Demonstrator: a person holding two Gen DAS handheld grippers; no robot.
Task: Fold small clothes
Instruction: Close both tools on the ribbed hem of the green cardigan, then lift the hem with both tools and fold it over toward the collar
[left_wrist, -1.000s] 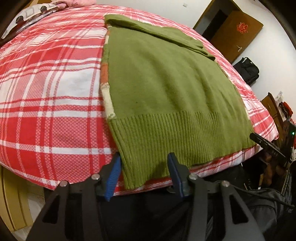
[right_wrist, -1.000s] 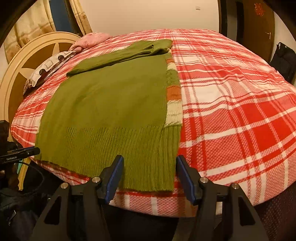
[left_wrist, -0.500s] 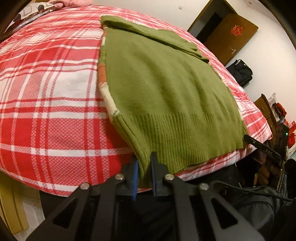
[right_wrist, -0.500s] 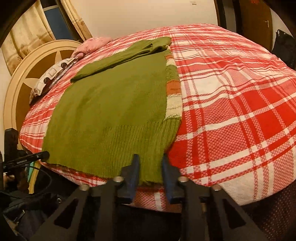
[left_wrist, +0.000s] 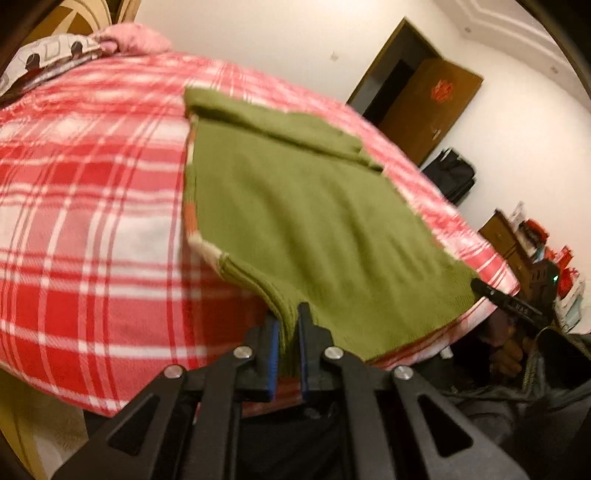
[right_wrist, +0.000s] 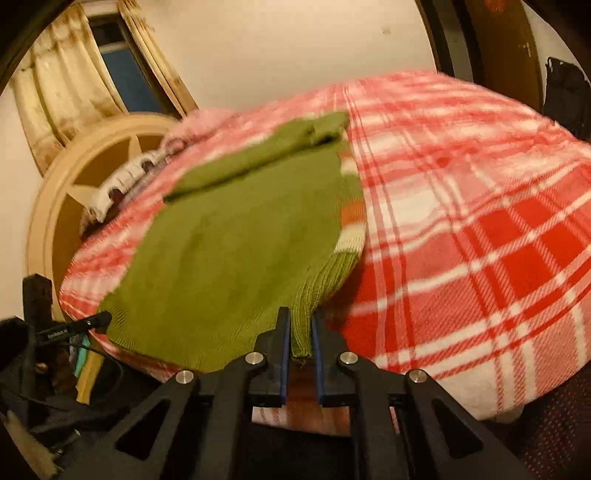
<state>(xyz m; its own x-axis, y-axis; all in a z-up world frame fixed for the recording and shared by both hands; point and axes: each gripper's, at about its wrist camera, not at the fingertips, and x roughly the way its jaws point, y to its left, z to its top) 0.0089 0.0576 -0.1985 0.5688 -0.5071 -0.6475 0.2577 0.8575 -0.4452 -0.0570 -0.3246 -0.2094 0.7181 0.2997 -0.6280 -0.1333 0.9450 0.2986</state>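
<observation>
A green knit sweater (left_wrist: 306, 221) lies spread on a red and white plaid bed (left_wrist: 92, 229), sleeves folded across its far end. My left gripper (left_wrist: 287, 325) is shut on the left corner of the ribbed hem and holds it lifted. My right gripper (right_wrist: 301, 328) is shut on the right corner of the hem of the sweater (right_wrist: 236, 243), also lifted off the bed (right_wrist: 461, 229). A striped orange and cream panel (right_wrist: 352, 218) shows along the sweater's side edge.
A round cream headboard (right_wrist: 74, 192) and pillows (left_wrist: 55, 51) are at the bed's far end. A brown door (left_wrist: 432, 107) and a black bag (left_wrist: 450, 173) stand by the wall. Cluttered shelves (left_wrist: 546, 258) are at the right. Curtains (right_wrist: 74, 74) hang by a window.
Both grippers closed on the hem corners, then lifted them off the bed edge. The hem now bunches upward between the fingers, and both views are tilted and blurred from motion.
</observation>
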